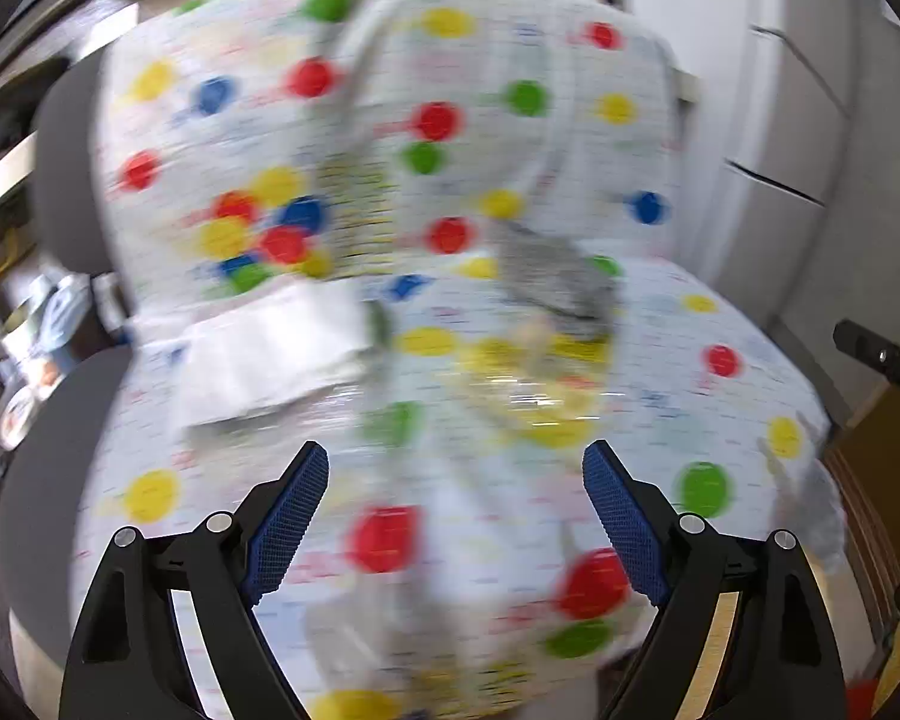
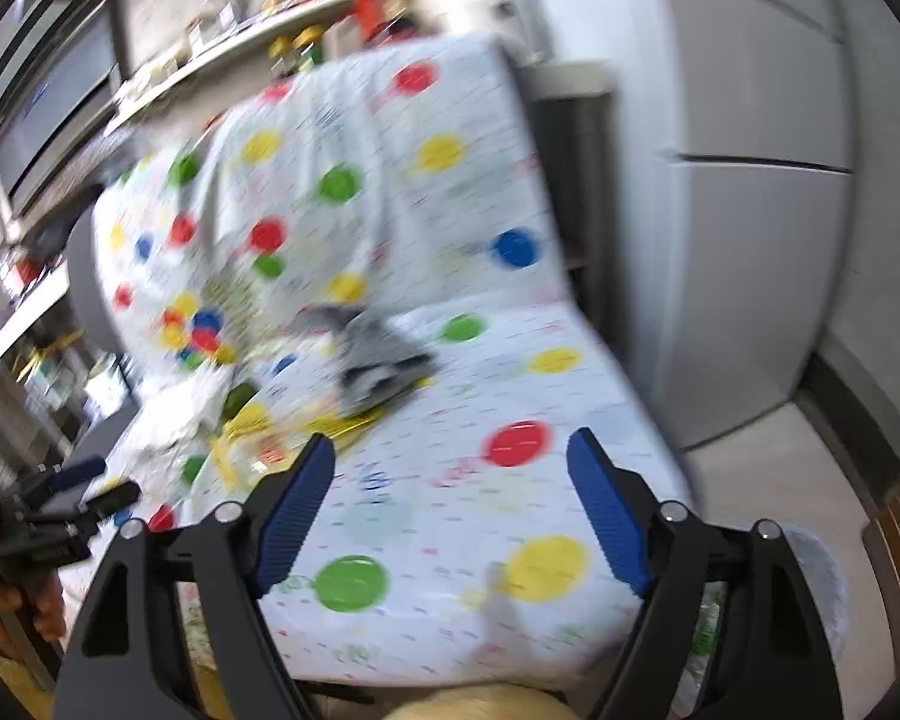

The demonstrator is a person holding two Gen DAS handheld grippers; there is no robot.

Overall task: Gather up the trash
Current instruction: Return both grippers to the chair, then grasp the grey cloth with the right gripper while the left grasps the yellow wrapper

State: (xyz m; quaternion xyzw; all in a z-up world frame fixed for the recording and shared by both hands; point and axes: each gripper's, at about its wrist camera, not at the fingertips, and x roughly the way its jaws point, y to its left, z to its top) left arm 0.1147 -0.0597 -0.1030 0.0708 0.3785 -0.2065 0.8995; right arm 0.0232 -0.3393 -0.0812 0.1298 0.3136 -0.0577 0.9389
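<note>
Both views are motion-blurred. A chair draped in a white cover with coloured dots (image 1: 510,90) (image 2: 450,228) holds loose trash on its seat: a crumpled grey wrapper (image 1: 555,279) (image 2: 372,354), a white paper or tissue (image 1: 270,354), and a clear plastic wrapper with yellow print (image 1: 534,384) (image 2: 258,444). My left gripper (image 1: 456,480) is open and empty, above the seat's front, short of the trash. My right gripper (image 2: 450,468) is open and empty, over the seat's front right part. The left gripper shows in the right wrist view (image 2: 84,492).
A white fridge or cabinet (image 2: 762,240) (image 1: 810,120) stands right of the chair. Cluttered shelves (image 2: 240,36) and a dark screen (image 2: 48,114) are behind and to the left. A clear plastic bag (image 2: 816,576) hangs at the seat's front right corner.
</note>
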